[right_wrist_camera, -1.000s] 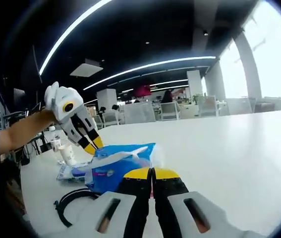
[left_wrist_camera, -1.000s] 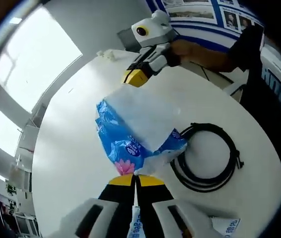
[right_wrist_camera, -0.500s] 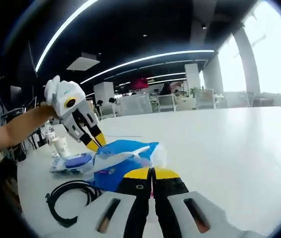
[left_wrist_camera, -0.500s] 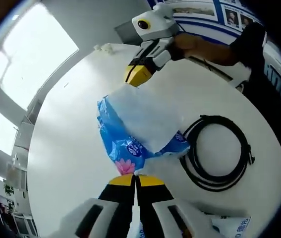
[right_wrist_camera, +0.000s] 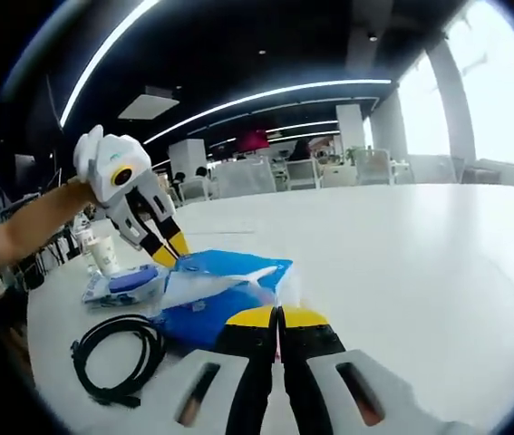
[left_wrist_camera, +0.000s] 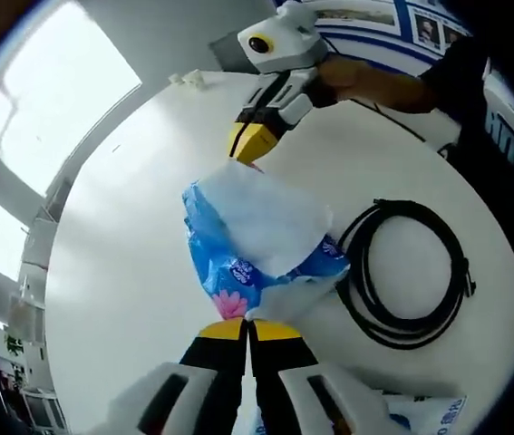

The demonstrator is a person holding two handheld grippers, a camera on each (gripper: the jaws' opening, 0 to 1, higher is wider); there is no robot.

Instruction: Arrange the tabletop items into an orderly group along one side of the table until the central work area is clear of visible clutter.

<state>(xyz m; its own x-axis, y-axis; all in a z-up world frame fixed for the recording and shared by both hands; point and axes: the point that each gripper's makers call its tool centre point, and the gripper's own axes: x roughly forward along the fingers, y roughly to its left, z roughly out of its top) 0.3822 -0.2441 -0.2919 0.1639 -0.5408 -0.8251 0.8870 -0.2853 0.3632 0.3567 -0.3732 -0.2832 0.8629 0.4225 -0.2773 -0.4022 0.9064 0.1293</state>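
Observation:
A blue plastic tissue pack (left_wrist_camera: 255, 246) with a white sheet loose on top is stretched between my two grippers over the white table (left_wrist_camera: 116, 272). My left gripper (left_wrist_camera: 247, 326) is shut on its near edge. My right gripper (left_wrist_camera: 250, 145), held by a hand, comes in from the top and is shut on the far end. In the right gripper view the pack (right_wrist_camera: 204, 304) lies just ahead of my right gripper (right_wrist_camera: 279, 316), which is pinched on it, and my left gripper (right_wrist_camera: 169, 251) grips its far corner.
A coiled black cable (left_wrist_camera: 409, 272) lies beside the pack, also seen as the coil (right_wrist_camera: 116, 356). A second tissue pack (right_wrist_camera: 121, 283) and a paper cup (right_wrist_camera: 102, 256) stand near the table's edge. Chairs and tables (right_wrist_camera: 257, 181) fill the room behind.
Both grippers stay shut on the pack. Both views have shifted a little, and the cable coil shows more fully in the right gripper view.

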